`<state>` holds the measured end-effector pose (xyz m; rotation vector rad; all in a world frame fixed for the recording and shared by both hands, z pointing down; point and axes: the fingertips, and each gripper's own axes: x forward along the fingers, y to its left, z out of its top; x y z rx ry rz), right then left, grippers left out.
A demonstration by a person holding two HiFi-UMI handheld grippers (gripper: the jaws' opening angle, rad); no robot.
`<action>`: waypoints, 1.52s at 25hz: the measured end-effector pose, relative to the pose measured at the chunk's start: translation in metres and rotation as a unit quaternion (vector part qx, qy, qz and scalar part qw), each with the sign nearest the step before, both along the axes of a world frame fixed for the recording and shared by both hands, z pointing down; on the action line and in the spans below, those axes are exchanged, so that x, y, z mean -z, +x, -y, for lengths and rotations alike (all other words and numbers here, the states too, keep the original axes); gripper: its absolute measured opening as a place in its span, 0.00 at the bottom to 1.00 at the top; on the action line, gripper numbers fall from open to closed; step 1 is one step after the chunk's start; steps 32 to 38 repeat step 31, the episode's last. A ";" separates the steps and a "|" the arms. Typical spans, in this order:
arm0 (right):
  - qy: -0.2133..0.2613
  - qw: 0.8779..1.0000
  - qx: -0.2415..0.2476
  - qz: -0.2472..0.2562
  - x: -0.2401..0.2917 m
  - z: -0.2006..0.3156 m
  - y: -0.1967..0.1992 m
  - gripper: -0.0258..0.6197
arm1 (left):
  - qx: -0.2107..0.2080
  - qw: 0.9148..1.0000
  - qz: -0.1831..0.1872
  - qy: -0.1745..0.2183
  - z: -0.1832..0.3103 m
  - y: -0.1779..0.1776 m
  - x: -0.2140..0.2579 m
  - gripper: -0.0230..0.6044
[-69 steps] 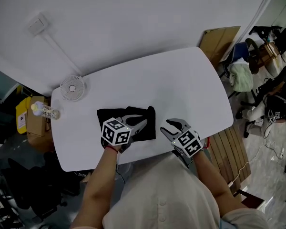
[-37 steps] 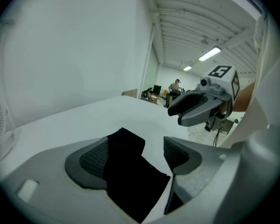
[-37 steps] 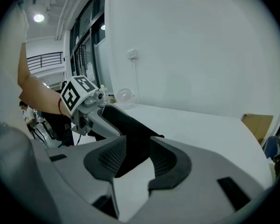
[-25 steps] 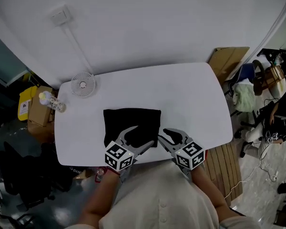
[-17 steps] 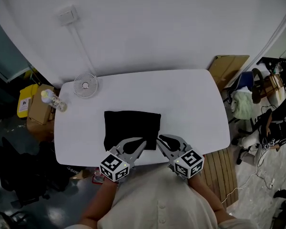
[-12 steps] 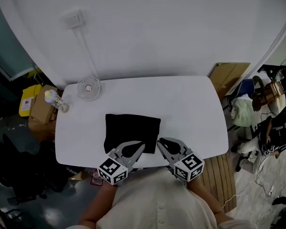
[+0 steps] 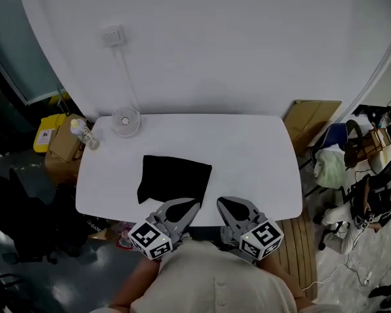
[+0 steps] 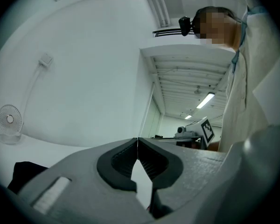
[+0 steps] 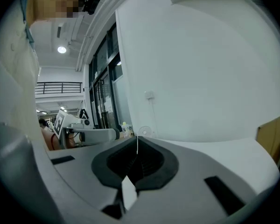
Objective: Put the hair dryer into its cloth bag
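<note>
Two empty, left tongs (image 7: 195, 206), right tongs (image 7: 221, 202), jaws together; cloth bag (image 7: 174, 180)

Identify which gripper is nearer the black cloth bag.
The left gripper: it points at the black cloth bag; the right gripper points at bare table.

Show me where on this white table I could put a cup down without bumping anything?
The right half of the table, from the black cloth bag to its right edge, is bare, as is the far strip beside the small fan. Crowded: the near edge, where the left claw and right claw hover shut.
</note>
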<state>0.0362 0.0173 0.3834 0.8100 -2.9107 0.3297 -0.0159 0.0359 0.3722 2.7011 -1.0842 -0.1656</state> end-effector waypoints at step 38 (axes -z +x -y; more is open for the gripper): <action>0.052 0.997 0.055 0.033 0.041 -0.087 0.037 0.06 | 0.037 0.999 -0.008 0.032 -0.087 0.057 0.030 0.05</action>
